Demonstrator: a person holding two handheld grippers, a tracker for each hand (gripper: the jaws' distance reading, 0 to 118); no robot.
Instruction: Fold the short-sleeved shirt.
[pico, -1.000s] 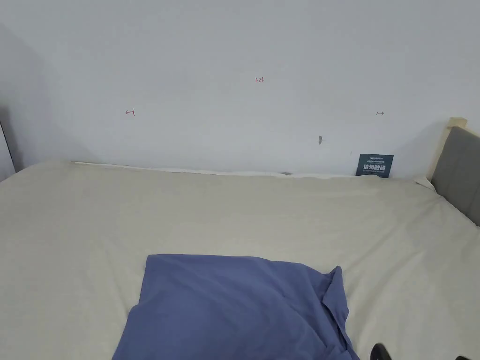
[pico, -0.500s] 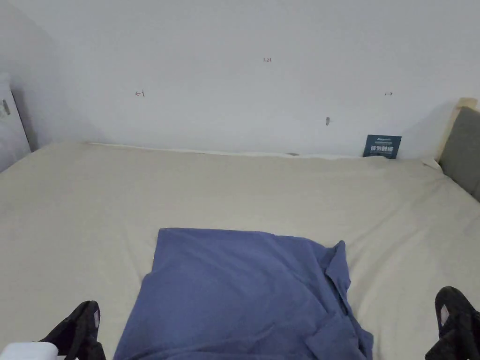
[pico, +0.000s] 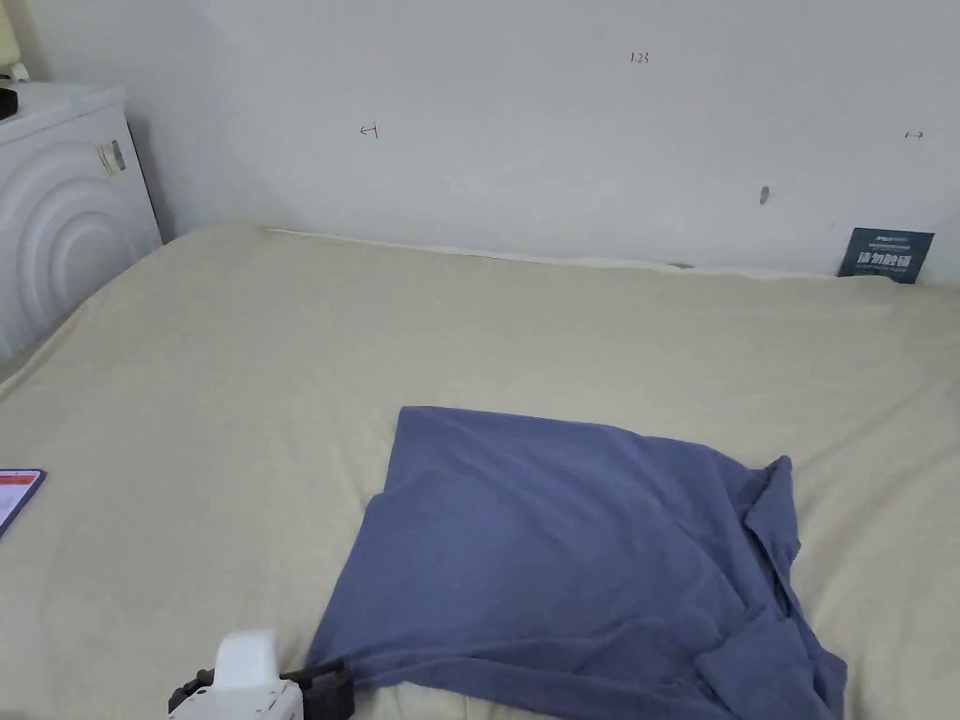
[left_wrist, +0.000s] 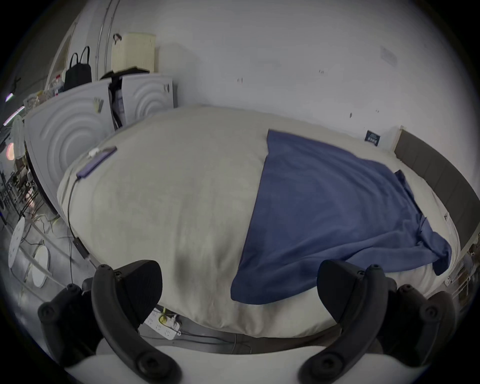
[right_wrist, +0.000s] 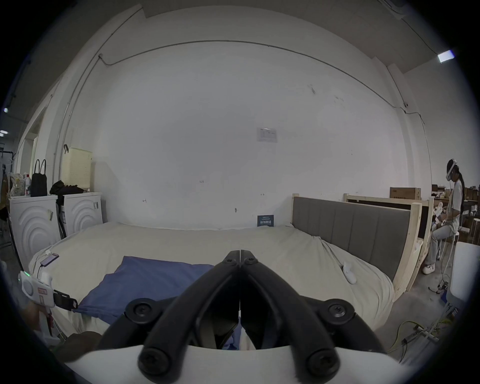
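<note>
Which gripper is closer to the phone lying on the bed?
Left. The left gripper sits on the phone's side, at the shirt's near corner; the right gripper is further right.

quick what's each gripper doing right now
Left gripper: open, jaws wide apart at the near corner of the blue shirt, holding nothing.
Right gripper: shut, tips together; nothing visibly between them.

White wall (pico: 525, 141) behind a beige-sheeted bed (pico: 281, 375).
</note>
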